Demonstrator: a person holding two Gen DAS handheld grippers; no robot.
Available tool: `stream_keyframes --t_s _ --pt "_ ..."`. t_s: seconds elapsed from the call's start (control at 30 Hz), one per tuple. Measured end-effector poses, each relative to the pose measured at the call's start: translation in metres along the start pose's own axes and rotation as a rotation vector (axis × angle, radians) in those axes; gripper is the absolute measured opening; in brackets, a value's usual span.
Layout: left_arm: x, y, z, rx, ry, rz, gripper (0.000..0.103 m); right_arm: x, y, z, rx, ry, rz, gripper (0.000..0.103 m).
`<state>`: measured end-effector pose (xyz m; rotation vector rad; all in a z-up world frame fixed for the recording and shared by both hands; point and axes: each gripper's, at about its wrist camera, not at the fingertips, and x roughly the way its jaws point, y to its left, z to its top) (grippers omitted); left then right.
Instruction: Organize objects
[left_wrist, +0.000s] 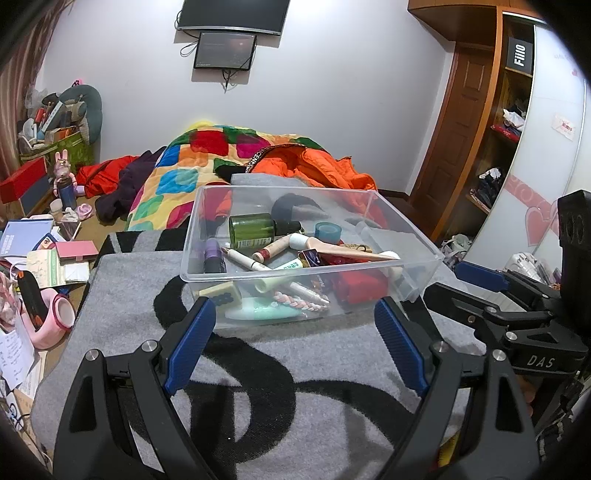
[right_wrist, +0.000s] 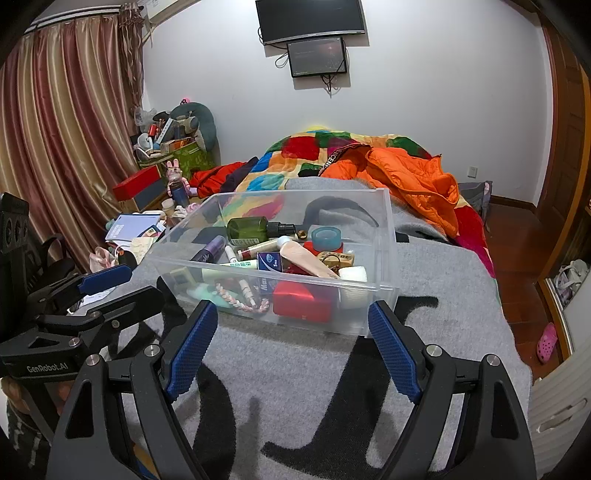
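clear thin plastic bin (left_wrist: 312, 236), crowded with small toiletries, is set mid-blanket (left_wrist: 122, 295); likely light, flexing, slippery, best taken by its rim; left gripper (left_wrist: 295, 345) and right gripper (right_wrist: 291, 345) are held wide open, empty

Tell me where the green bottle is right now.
The green bottle lies on its side at the back of the clear bin, left of the blue tape roll; in the right wrist view it is toward the bin's far left.
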<state>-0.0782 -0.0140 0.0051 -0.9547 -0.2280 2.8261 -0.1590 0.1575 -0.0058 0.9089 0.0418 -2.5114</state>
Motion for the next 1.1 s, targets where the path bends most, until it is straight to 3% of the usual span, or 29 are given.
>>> stream_keyframes --t_s 1.1 --pt "-0.0047 -0.0046 -0.0001 0.017 0.007 0.017 0.095 0.0036 -0.0007 -0.0023 0.016 0.016 0.01 0.082"
